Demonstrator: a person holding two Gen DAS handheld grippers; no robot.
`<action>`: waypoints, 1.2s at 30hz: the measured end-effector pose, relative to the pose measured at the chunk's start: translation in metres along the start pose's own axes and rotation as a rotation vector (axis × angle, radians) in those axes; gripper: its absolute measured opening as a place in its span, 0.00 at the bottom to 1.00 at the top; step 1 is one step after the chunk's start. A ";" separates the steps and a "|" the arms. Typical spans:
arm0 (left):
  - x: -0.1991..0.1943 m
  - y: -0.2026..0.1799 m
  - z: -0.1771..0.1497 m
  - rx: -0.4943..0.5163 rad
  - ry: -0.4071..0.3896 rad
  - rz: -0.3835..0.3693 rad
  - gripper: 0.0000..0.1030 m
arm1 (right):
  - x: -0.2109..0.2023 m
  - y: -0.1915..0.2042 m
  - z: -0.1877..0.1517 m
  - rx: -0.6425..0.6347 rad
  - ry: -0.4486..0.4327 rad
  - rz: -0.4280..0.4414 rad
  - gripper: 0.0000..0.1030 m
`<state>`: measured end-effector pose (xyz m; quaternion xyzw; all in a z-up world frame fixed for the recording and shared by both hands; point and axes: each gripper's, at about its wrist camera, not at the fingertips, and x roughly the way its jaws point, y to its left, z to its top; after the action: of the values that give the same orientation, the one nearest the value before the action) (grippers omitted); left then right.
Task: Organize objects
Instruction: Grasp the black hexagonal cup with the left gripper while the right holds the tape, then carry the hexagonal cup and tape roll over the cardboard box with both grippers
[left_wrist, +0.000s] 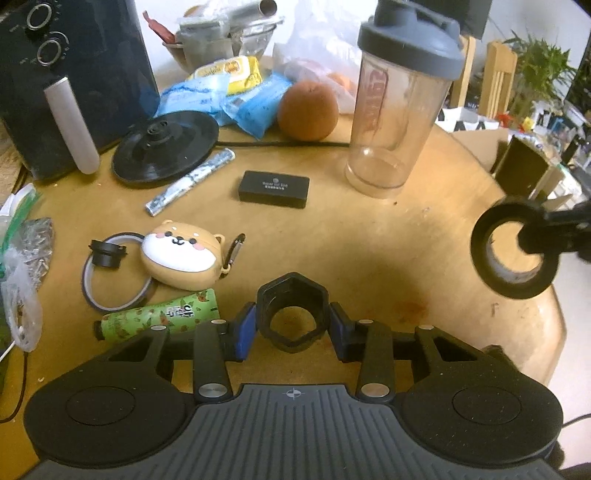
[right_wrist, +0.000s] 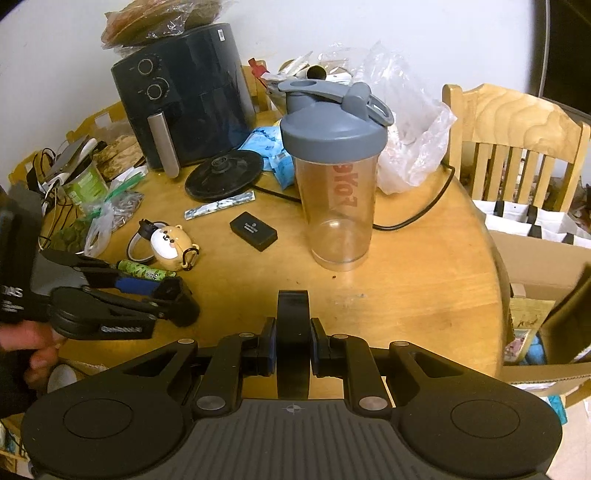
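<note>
The left gripper (left_wrist: 291, 325) clamps a black hexagonal plastic nut (left_wrist: 292, 315); the right gripper (right_wrist: 292, 347) pinches a black tape roll (right_wrist: 292, 332) edgewise, both ready for sorting.

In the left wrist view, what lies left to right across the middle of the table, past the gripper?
Silver stick packet → black box → shaker bottle → black tape roll held by the right gripper.

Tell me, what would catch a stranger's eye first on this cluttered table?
Probably the tall clear shaker bottle with its grey lid, standing upright mid-table. Next, the two handheld grippers: the left gripper clamps a black hexagonal ring, and the right gripper pinches a roll of black tape. A dog-faced pouch lies left of them, before the dark air fryer.
</note>
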<state>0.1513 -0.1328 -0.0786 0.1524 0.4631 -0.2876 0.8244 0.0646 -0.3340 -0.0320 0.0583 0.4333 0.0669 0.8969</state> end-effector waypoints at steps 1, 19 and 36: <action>-0.003 0.000 0.000 -0.004 -0.004 -0.002 0.39 | 0.000 0.000 0.000 0.002 0.002 0.004 0.19; -0.095 0.015 -0.010 -0.161 -0.148 -0.016 0.39 | -0.014 0.030 0.030 -0.061 -0.044 0.168 0.19; -0.141 0.017 -0.064 -0.332 -0.127 -0.023 0.39 | -0.020 0.054 0.034 -0.153 0.005 0.352 0.19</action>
<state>0.0611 -0.0394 0.0078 -0.0095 0.4528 -0.2255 0.8626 0.0756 -0.2857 0.0135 0.0645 0.4122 0.2558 0.8720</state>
